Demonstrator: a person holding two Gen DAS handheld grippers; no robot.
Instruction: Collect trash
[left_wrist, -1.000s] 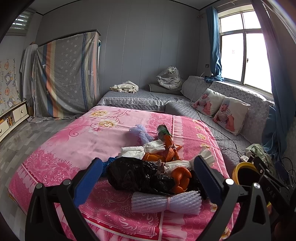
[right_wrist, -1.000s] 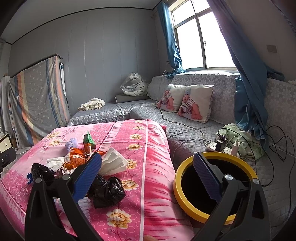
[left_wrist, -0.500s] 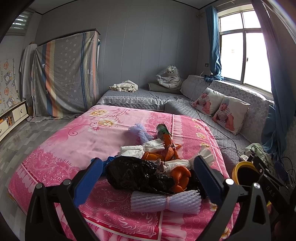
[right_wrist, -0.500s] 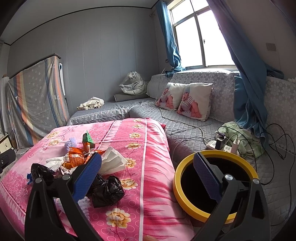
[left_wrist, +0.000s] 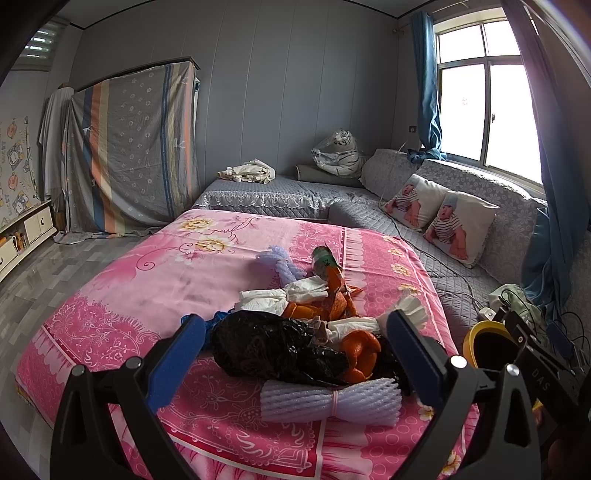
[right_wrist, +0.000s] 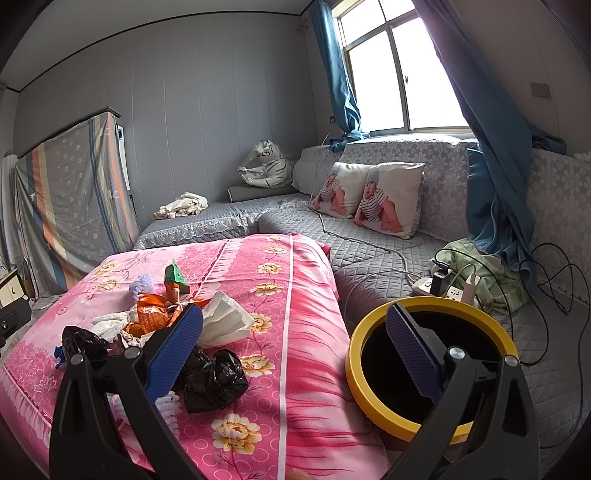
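A heap of trash lies on the pink bedspread (left_wrist: 155, 280): a crumpled black bag (left_wrist: 266, 347), orange peel (left_wrist: 360, 350), white tissues (left_wrist: 273, 295), a white foam net roll (left_wrist: 328, 402) and a green-orange carton (left_wrist: 327, 264). My left gripper (left_wrist: 295, 354) is open, its blue pads either side of the black bag and short of it. My right gripper (right_wrist: 295, 347) is open and empty, between a small black bag (right_wrist: 214, 380) and the yellow-rimmed bin (right_wrist: 369, 402). White tissue (right_wrist: 225, 321) lies past its left pad.
The yellow-rimmed bin (left_wrist: 471, 334) stands beside the bed on a grey quilted sofa (right_wrist: 369, 266). A power strip with cables (right_wrist: 443, 288), green cloth (right_wrist: 491, 269), two printed pillows (right_wrist: 369, 199) and blue curtains (right_wrist: 491, 177) are to the right. A draped cabinet (left_wrist: 133, 147) stands far left.
Both views have drifted only slightly; the right gripper has edged a little toward the bed. Both grippers stay open and nothing has been picked up.
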